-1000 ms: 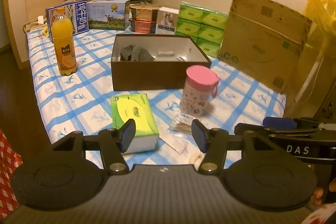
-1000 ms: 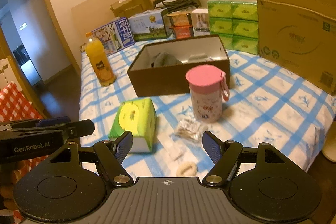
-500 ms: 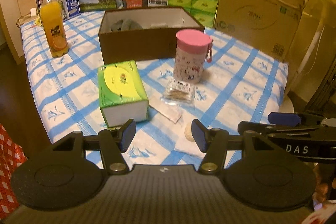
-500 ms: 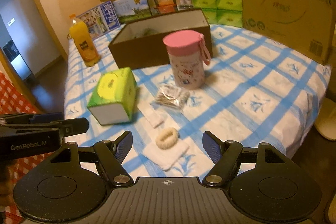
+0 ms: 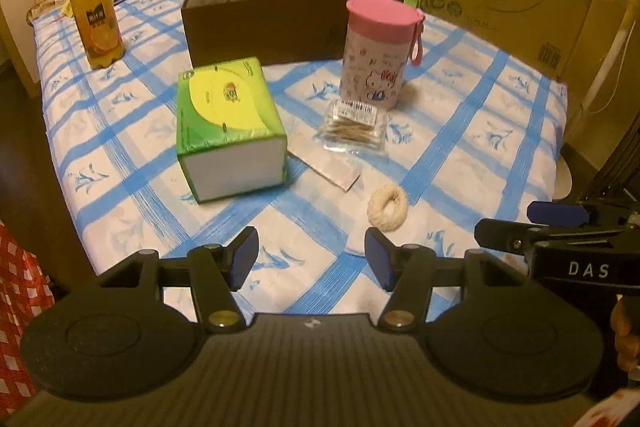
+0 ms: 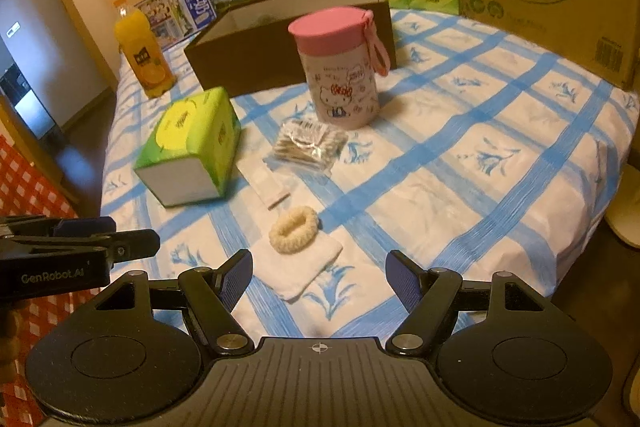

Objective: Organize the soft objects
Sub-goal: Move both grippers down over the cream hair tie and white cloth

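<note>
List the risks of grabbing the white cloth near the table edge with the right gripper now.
1. The cream hair tie lies on the folded white cloth, so lifting the cloth could roll it off.
2. The cloth sits close to the near edge of the checked tablecloth; the open right gripper might pinch the tablecloth too and tug it.
3. The left gripper is just beside it, so the two could bump.

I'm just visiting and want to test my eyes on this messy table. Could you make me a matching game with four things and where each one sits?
Things:
1. scrunchie
2. orange juice bottle
3. cotton swab packet
4. tissue pack

Places:
A. just in front of the pink-lidded cup
B. on the folded white cloth
C. left of the paper sachet
D. far left, beside the brown box

Pairs: 1-B, 2-D, 3-A, 4-C
</note>
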